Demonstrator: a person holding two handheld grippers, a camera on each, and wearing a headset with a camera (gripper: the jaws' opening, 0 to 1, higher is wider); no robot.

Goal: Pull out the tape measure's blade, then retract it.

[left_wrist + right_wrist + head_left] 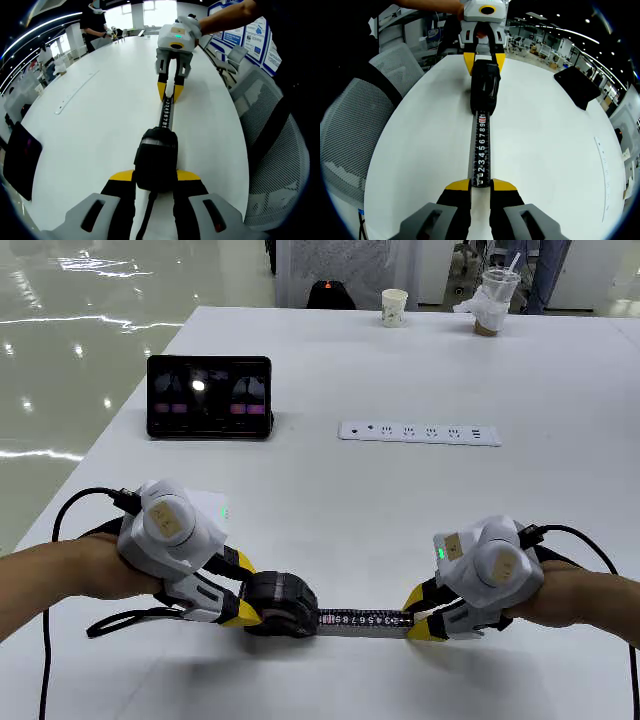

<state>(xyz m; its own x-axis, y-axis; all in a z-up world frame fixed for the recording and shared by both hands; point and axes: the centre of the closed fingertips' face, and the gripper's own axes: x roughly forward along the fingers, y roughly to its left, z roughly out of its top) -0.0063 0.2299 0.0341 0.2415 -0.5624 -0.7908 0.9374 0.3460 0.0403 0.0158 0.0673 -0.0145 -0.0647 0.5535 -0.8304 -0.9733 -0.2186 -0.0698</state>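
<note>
Left gripper (240,612): lower left of head view; clenched on case.
Case (281,602): lower centre, on table (400,500), held between left jaws.
Blade (365,619): short stretch out, flat on table; long axis left to right, in line with both sets of jaws.
Right gripper (425,625): lower right; pinched on blade tip.
Key relation: case straight left of right gripper along blade axis; right nearer tip, left nearer case; likely pull rightward, away from case.
</note>
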